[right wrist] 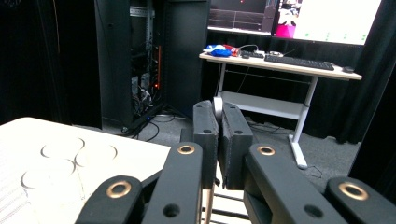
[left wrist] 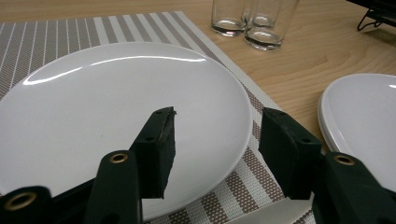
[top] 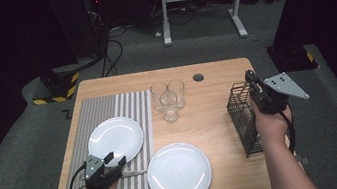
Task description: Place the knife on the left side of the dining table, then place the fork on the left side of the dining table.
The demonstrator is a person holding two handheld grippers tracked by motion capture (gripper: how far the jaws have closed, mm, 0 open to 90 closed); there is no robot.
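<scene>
The left gripper (top: 115, 158) sits low over the near part of the mat (top: 98, 110), with its jaws apart. In the left gripper view one jaw hangs over the near edge of the plate (top: 115, 140) and the other stands past the rim, above the mat's stripes, so the rim lies between them. Neither pad presses on the rim. This plate lies wholly on the mat, toward its near right part.

A knife (top: 135, 172) lies flat on the mat's near right edge, just beside the left gripper, with its blade pointing away from the mat.

A second plate (top: 179, 173) lies just right of the mat's near right corner, on the bare table (top: 210, 113). Its left rim meets the mat's edge.

Three glasses (top: 169, 99) stand upright in a tight cluster just right of the mat's far right corner.

A black wire rack (top: 243, 118) stands well right of the mat, near the table's right edge. The right gripper (top: 249, 75) is held over the rack's far end, raised and pointing away from the person. Its jaws are pressed together. In the right gripper view a small grey sliver shows between their tips, and I cannot tell what it is
</scene>
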